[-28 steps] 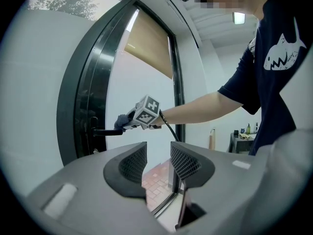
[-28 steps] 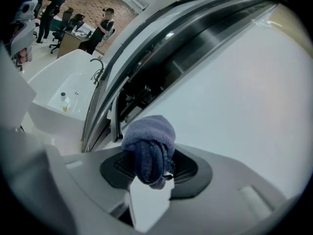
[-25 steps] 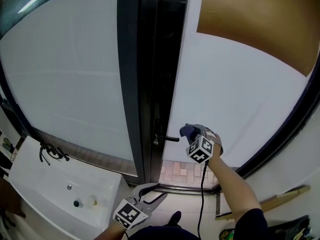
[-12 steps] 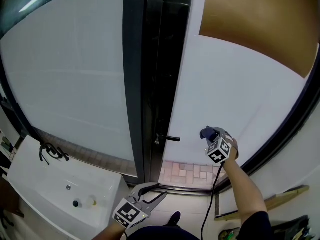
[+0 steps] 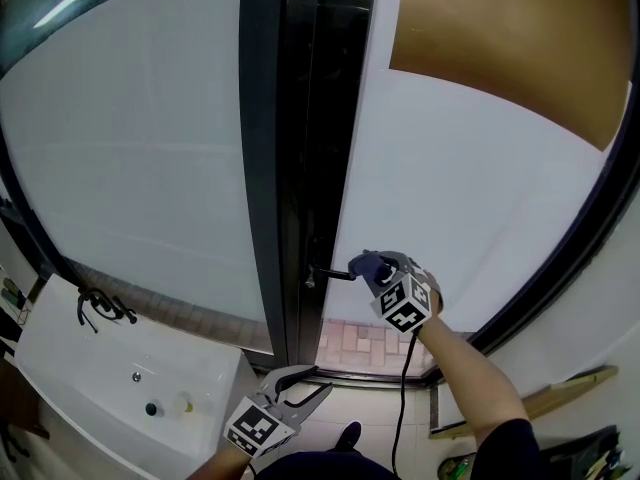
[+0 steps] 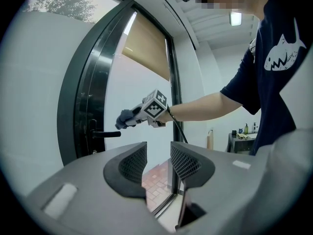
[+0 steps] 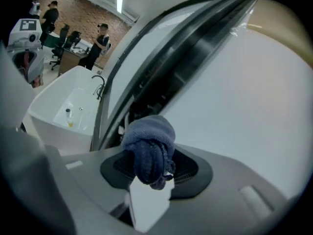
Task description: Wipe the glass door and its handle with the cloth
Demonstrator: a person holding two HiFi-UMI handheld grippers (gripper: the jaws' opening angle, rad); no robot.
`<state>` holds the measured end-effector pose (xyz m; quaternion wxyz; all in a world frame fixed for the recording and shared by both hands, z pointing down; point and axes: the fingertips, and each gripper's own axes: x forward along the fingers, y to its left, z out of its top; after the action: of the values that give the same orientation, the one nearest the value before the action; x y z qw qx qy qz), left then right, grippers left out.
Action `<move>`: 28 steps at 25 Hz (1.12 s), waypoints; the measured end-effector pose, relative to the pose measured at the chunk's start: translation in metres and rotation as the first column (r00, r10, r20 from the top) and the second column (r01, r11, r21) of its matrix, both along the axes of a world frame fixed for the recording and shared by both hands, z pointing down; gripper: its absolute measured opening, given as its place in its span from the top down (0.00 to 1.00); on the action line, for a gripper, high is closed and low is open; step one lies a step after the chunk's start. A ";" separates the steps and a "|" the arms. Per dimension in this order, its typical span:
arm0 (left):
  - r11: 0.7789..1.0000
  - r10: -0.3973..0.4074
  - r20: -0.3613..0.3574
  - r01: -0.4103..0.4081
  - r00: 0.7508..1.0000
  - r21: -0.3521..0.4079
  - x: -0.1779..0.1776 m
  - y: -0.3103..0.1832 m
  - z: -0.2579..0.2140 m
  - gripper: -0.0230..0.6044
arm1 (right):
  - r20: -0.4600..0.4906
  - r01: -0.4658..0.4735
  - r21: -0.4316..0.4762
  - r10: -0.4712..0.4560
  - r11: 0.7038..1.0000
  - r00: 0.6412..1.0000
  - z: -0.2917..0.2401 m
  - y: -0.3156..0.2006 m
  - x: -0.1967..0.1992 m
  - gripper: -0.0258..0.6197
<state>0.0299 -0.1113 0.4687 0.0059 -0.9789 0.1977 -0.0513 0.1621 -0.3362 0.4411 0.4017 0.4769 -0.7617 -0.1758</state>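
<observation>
The right gripper (image 5: pixel 378 268), clamped on the bunched blue cloth (image 7: pixel 149 148), sits at the tip of the black handle (image 5: pixel 330 274) by the left edge of the glass door (image 5: pixel 470 188), so pressing along the whole handle seems best; the left gripper (image 6: pixel 157 163) hangs empty, jaws narrowly apart.

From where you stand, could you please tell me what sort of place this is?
Probably an indoor workspace or test lab rather than a home: a dark-framed glass door with a lever handle, a white basin with a black tap beside it, and a brick wall with people at office chairs.
</observation>
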 end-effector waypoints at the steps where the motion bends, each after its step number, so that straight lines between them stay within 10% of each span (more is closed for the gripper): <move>1: 1.000 -0.003 0.001 0.003 1.000 0.000 -0.001 0.000 0.000 0.73 | 0.007 0.036 -0.001 -0.036 0.999 0.999 -0.001 -0.002 -0.021 0.71; 11: 0.998 -0.068 -0.002 0.068 0.998 -0.009 -0.013 -0.006 0.002 0.73 | -0.041 0.165 -0.108 -0.171 0.980 0.985 0.027 -0.037 -0.120 0.71; 28: 1.000 -0.018 -0.007 0.018 1.000 -0.009 -0.002 -0.011 0.003 0.73 | -0.107 0.106 -0.121 -0.119 0.987 0.987 0.048 -0.012 -0.046 0.71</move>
<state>0.0276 -0.1225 0.4715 0.0003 -0.9772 0.2065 -0.0487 0.1161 -0.3485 0.4886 0.4606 0.3984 -0.7723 -0.1809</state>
